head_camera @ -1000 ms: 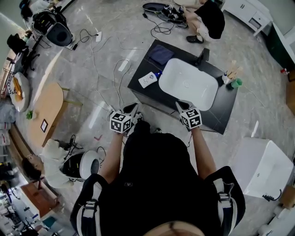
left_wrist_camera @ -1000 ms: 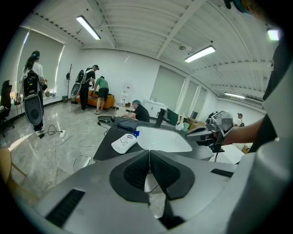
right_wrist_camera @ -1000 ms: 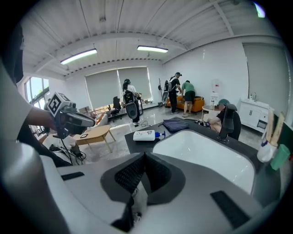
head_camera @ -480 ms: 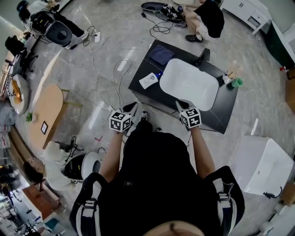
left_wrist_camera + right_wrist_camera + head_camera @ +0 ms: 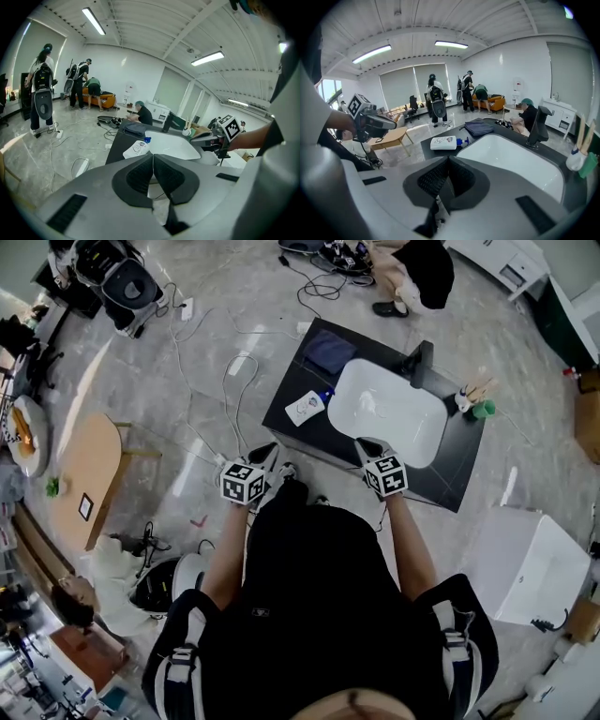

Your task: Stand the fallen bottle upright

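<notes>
A white bottle [image 5: 306,407] [image 5: 137,148] [image 5: 445,142] with a blue cap lies on its side on the black counter [image 5: 286,399], left of the white sink [image 5: 389,423]. My left gripper [image 5: 267,457] is shut and empty, held over the floor just short of the counter's near left edge. My right gripper [image 5: 367,448] is shut and empty, at the sink's near rim. In the left gripper view the jaws [image 5: 153,169] meet; the right gripper view shows its jaws [image 5: 449,174] closed too. Both are well short of the bottle.
A folded dark cloth [image 5: 329,350] lies at the counter's far left. A black faucet [image 5: 419,362] stands behind the sink, a cup with brushes and a green item [image 5: 473,399] at its right. Cables [image 5: 234,390] trail on the floor. A white box [image 5: 525,563] stands right. People [image 5: 417,268] are nearby.
Both grippers and the view have shifted forward toward the counter; the counter sits slightly nearer the grippers. Both stay shut.
</notes>
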`<move>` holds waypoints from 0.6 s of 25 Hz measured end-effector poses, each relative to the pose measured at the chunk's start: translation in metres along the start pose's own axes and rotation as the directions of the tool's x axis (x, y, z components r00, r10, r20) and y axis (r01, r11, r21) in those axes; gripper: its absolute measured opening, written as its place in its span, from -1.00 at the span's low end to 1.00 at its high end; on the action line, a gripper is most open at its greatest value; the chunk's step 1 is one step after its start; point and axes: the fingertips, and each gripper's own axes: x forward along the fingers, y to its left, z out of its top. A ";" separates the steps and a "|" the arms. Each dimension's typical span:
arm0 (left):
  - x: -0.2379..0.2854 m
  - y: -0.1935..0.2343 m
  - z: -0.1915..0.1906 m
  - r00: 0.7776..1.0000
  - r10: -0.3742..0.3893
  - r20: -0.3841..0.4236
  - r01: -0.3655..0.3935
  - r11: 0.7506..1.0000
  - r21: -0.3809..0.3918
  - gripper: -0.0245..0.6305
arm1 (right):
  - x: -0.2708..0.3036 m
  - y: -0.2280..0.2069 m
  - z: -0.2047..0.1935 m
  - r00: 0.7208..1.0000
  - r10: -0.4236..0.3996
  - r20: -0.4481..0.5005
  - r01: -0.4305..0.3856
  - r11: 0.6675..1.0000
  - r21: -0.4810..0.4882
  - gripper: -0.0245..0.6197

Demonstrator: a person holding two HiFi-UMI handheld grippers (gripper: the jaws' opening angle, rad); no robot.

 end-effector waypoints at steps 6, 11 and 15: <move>0.007 0.038 0.012 1.000 -0.021 -0.007 0.021 1.000 -0.017 -0.88 | 0.028 0.003 0.022 1.000 -0.019 -0.025 0.019 1.000 -0.020 -0.74; 0.016 0.066 0.027 0.998 -0.054 -0.011 0.054 0.999 -0.009 -0.88 | 0.052 -0.001 0.033 0.998 -0.048 -0.046 0.048 0.999 -0.002 -0.74; 0.020 0.092 0.034 0.997 -0.077 -0.019 0.077 0.997 0.002 -0.88 | 0.073 0.003 0.043 0.997 -0.067 -0.050 0.068 0.998 0.012 -0.74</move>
